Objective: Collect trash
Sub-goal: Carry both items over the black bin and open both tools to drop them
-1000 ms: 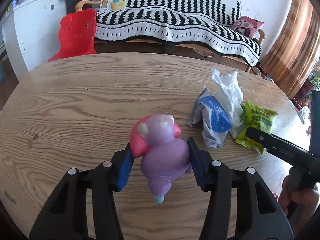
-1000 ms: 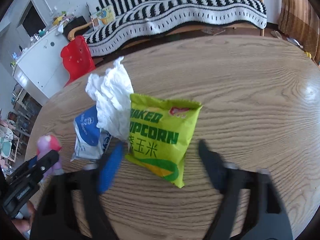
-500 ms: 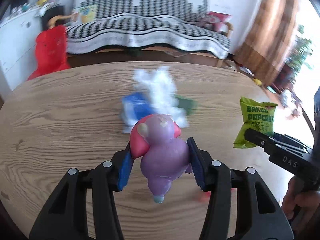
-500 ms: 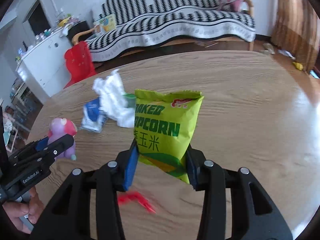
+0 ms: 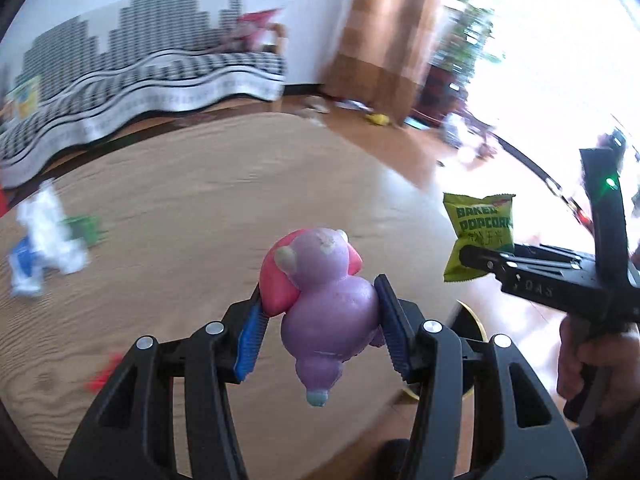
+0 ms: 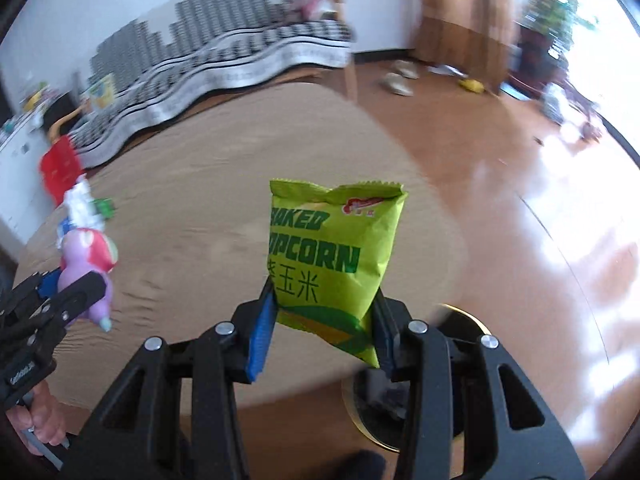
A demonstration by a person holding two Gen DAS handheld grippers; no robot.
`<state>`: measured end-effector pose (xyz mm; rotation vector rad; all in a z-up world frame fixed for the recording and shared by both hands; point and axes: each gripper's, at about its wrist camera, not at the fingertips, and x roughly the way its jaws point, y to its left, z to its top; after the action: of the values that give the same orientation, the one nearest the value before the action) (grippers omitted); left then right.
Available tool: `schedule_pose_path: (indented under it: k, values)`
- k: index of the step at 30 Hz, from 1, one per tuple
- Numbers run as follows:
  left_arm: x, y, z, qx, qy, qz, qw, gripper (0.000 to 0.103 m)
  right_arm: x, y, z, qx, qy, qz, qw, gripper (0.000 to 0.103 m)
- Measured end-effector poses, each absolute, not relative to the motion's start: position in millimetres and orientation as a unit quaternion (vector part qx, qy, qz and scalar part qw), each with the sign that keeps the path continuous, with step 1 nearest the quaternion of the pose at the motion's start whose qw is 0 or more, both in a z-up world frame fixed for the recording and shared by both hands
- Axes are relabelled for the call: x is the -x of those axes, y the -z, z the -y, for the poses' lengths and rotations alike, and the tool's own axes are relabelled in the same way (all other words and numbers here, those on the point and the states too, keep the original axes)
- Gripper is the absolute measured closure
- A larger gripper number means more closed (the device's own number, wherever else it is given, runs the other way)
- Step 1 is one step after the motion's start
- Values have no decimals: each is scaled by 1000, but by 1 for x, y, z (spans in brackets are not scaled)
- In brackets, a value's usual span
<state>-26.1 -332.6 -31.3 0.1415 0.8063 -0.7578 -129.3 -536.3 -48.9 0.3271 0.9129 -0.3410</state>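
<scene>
My left gripper (image 5: 320, 320) is shut on a purple and pink squishy toy (image 5: 320, 288) and holds it above the wooden table (image 5: 200, 208). My right gripper (image 6: 324, 316) is shut on a green popcorn bag (image 6: 328, 252) and holds it up past the table's right edge; the bag also shows in the left wrist view (image 5: 478, 228). The toy shows at the left of the right wrist view (image 6: 86, 264). A white crumpled tissue (image 5: 48, 224), a blue and white wrapper (image 5: 24, 264) and a green scrap (image 5: 86, 228) lie on the table at the far left.
A round dark bin with a gold rim (image 6: 400, 400) stands on the floor below my right gripper, mostly hidden. A red scrap (image 5: 102, 374) lies on the table near my left gripper. A striped sofa (image 5: 140, 84) and a red chair (image 6: 60, 168) stand behind the table.
Both grippers have swung to the right with their loads, away from the pile of trash. The popcorn bag was picked up off the table and now hangs past the table's edge.
</scene>
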Motion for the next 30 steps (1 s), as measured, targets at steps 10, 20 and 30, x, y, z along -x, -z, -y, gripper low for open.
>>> schedule_pose_path:
  k: [10, 20, 30]
  values:
    - [93, 63, 433, -128, 471, -372, 790, 52, 202, 109, 618, -187, 229, -511, 807, 60]
    - [91, 83, 457, -139, 480, -390, 774, 52, 204, 146, 629, -187, 215, -563, 776, 60]
    - [98, 89, 468, -142, 479, -397, 770, 52, 193, 137, 628, -180, 214, -562, 779, 41]
